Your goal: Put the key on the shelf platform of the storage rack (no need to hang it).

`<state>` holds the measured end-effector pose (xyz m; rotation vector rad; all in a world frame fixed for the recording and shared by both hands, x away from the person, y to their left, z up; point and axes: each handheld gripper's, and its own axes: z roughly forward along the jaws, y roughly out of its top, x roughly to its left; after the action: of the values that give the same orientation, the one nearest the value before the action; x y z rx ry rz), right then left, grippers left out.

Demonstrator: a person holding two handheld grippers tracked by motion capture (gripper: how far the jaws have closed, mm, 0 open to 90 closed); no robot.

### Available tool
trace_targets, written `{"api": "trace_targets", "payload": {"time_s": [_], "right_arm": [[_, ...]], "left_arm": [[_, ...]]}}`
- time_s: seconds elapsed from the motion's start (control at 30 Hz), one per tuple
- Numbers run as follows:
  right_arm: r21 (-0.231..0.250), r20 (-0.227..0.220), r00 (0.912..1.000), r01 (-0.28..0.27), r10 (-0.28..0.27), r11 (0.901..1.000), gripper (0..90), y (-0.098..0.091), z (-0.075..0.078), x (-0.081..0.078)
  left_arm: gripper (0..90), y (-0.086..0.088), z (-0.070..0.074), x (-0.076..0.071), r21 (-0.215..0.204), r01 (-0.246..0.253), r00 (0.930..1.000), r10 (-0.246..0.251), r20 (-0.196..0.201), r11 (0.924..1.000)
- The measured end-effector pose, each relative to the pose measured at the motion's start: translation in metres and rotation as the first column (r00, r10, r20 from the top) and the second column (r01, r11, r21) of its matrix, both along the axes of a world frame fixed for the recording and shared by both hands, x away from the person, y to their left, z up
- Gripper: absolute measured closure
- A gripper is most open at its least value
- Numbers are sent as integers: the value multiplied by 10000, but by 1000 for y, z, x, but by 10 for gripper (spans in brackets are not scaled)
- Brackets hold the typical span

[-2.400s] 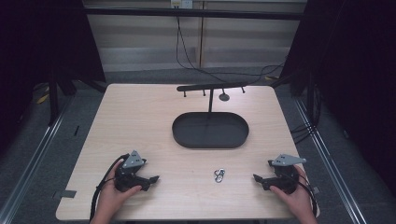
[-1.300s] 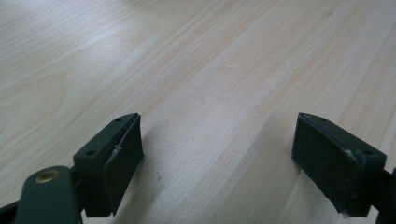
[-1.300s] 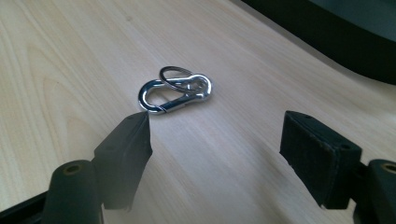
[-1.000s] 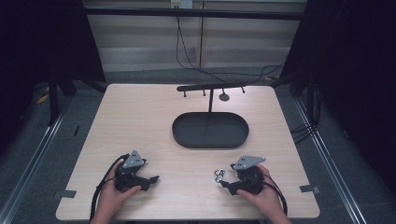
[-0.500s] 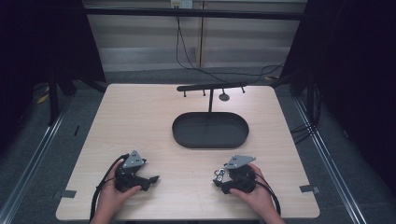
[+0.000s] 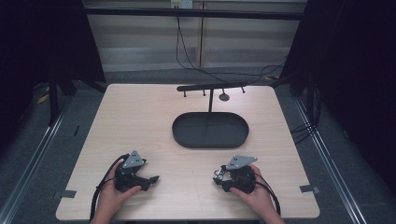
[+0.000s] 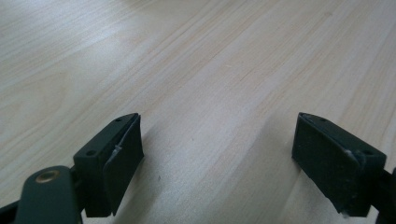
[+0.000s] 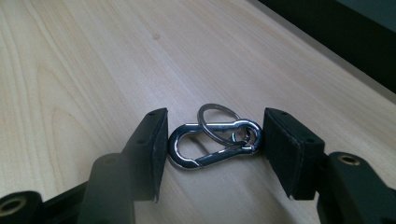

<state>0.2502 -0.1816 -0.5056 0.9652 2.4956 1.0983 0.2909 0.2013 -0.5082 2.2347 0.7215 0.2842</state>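
Right gripper [image 8: 212,154] fingers clamped end-to-end on the carabiner clip [image 8: 212,144], its long axis spanning them, flat on the surface [image 6: 187,121]; left gripper [image 7: 217,158] wide, empty.

Pale wooden table [image 6: 140,121], grey floor [image 6: 32,154], black curtains [image 6: 355,70], dangling cables [image 6: 187,51].

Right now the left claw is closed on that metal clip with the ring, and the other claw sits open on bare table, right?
Not quite: it is the right claw that is closed on the clip, as the right gripper view shows. The left claw is the one open on bare table.
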Motion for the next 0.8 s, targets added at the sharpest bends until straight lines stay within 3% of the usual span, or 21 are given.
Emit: {"api": "trace_targets", "payload": {"time_s": [0.57,0.8], "right_arm": [[43,3,9999,139,-139,9999,429,-4,3,2],[195,15,9997,263,-263,9995,430,-9,14,8]], "left_arm": [[160,0,0,0,7,-1,10000,1,7,10000],[160,0,0,0,7,5,10000,-5,17,10000]]}}
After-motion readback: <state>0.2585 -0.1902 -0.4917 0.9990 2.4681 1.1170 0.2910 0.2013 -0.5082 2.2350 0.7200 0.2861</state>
